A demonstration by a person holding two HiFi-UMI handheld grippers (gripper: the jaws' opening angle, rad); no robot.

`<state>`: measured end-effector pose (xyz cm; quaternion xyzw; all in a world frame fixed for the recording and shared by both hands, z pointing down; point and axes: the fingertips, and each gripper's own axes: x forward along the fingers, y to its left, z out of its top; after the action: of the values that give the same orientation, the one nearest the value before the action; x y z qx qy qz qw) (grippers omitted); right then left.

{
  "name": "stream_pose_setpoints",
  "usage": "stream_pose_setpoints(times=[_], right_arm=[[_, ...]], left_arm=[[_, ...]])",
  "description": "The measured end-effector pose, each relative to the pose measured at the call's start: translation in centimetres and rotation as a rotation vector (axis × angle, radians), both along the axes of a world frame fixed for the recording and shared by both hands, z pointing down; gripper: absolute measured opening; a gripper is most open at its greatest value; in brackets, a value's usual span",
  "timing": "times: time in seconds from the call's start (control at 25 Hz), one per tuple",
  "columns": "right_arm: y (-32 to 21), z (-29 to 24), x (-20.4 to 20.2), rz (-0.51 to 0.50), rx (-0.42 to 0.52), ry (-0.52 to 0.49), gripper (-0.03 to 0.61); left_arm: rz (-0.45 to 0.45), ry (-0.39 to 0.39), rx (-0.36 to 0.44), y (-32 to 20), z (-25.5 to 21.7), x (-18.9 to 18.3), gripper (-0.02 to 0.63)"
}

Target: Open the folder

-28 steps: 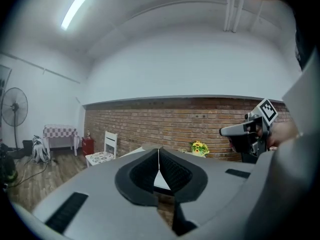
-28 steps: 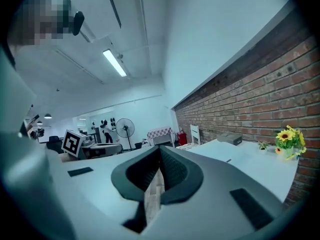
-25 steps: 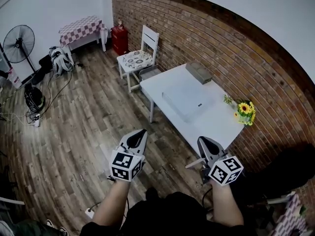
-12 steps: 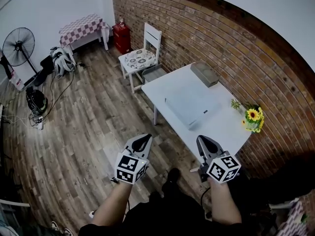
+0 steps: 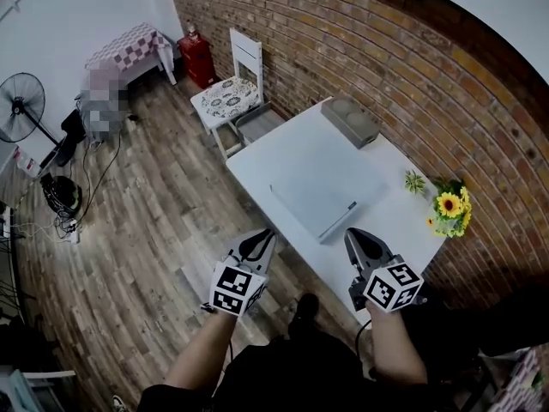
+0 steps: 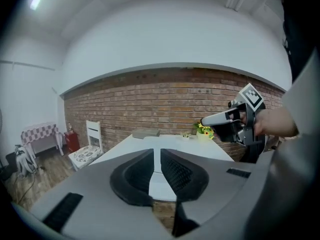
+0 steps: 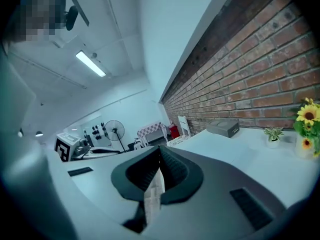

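The folder, pale and flat with a small dark clip at its near right corner, lies closed in the middle of the white table. Both grippers hang in the air short of the table's near edge, apart from the folder. My left gripper is by the table's near left corner. Its jaws are opening from shut: only a thin slit shows at the left gripper, with nothing in it. My right gripper is over the near edge, just right of the folder. The right gripper is shut and empty.
A grey box sits at the table's far end. A small plant and a sunflower vase stand along the brick wall. A white chair stands beyond the table, and a fan at the far left.
The table and folder have come nearer in the head view. Both grippers have moved forward and a little down, from over the floor to the table's near edge.
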<state>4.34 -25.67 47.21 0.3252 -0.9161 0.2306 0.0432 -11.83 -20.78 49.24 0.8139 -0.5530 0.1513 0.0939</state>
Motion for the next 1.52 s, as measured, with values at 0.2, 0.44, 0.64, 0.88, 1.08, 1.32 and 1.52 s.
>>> stream_pose_setpoints(times=[0.2,0.44,0.64,0.88,1.08,1.32,1.52], right_arm=[[-3.8,1.2,-0.2,-0.024,-0.028,0.007,0.015],[-5.4,1.7,-0.8,0.001,-0.044,0.033,0.015],[-6.1,2.5,-0.7,0.048,-0.079,0.042,0.015],[-6.7,3.3,0.0,0.083,-0.097,0.053,0.015],[-6.7,3.6,0.9,0.107,-0.105,0.057,0.015],[-6.6,4.0,1.7,0.123,-0.114,0.050,0.015],[-6.3,4.2,2.4,0.128,-0.122,0.039,0.015]], left_arm=[[0.116,-0.073,-0.055,-4.3,2.8,3.0,0.115],[0.264,-0.142,-0.082,-6.6,5.4,4.8,0.153],[0.390,-0.199,-0.109,-7.6,7.9,5.9,0.178],[0.492,-0.263,-0.140,-8.5,11.0,6.8,0.216],[0.604,-0.357,-0.152,-8.4,13.2,8.2,0.257],[0.690,-0.488,-0.171,-8.1,15.7,9.0,0.284],[0.702,-0.547,-0.171,-8.2,16.5,9.5,0.284]])
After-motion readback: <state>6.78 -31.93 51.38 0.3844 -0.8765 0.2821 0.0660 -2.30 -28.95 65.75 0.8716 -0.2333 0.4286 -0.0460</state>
